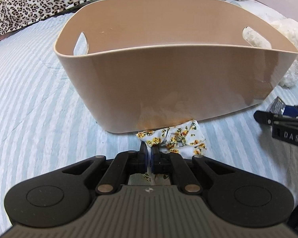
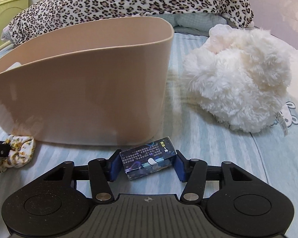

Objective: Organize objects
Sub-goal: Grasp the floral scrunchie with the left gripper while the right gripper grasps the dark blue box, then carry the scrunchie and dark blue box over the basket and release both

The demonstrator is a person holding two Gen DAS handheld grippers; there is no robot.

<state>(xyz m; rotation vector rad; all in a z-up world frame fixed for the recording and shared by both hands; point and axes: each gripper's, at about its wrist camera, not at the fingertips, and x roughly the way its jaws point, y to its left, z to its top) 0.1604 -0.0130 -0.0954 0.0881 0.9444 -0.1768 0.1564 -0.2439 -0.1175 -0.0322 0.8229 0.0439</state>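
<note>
Pick-up step: left hand-held gripper [image 1: 149, 154] pinches the floral fabric scrunchie [image 1: 176, 138]; right hand-held gripper [image 2: 148, 163], spread, seemingly straddles the dark printed box [image 2: 149, 156]. Next, lift both into the beige plastic basket [image 1: 168, 75].

The matte black plastic left gripper [image 1: 149, 154] has blue finger pads, brass-coloured pivot pins and a ribbed grey housing bearing a small crosshair mark. The identical black right gripper [image 2: 148, 163] carries white "DAS" lettering on its side.
</note>
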